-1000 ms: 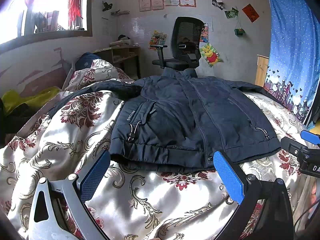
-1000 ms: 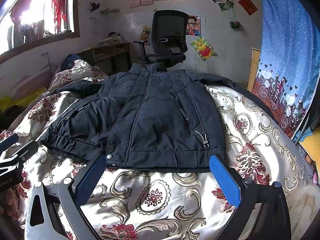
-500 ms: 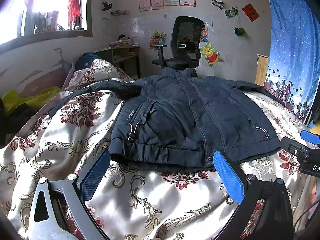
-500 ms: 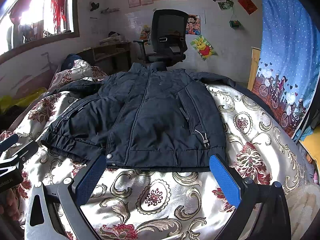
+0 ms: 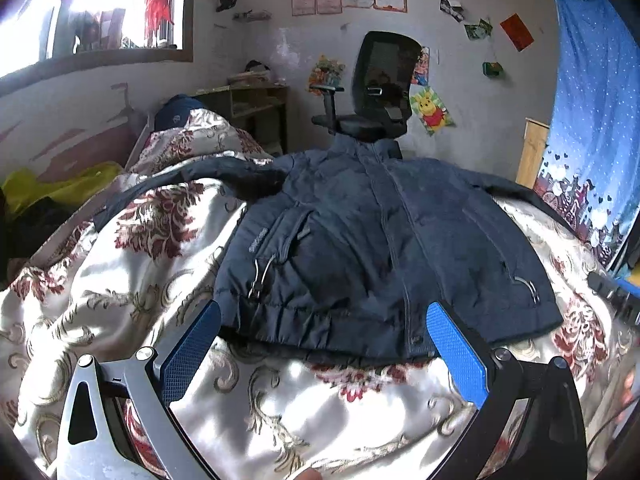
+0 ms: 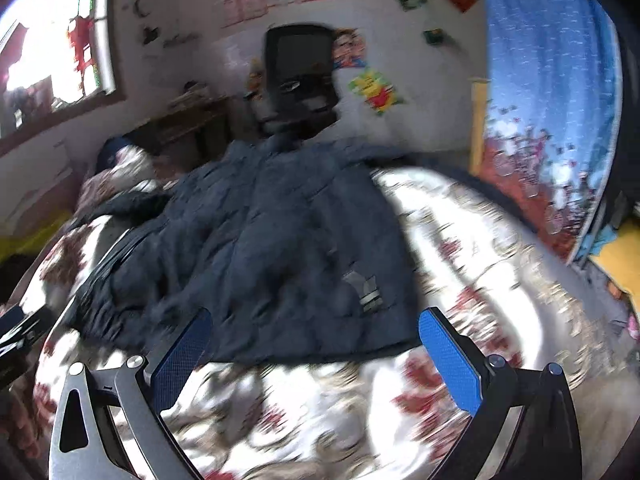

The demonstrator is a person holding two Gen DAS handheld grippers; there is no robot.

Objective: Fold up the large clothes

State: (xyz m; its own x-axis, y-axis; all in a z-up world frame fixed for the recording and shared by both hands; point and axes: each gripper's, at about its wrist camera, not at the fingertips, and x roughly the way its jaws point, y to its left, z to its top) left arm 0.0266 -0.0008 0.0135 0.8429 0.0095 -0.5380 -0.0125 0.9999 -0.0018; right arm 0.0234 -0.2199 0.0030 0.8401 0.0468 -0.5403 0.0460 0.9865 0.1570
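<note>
Left wrist view: jacket lies flat on bedspread, collar-to-hem axis running away from both grippers. Left gripper and right gripper, spread and empty, hover just short of its hem.

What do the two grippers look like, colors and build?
Left gripper: two flat fingers with textured blue pads, one on a silver-grey bracket with a cutout, the other on black, with round screws. Right gripper looks the same, though blurred. No cables or sleeves visible.
</note>
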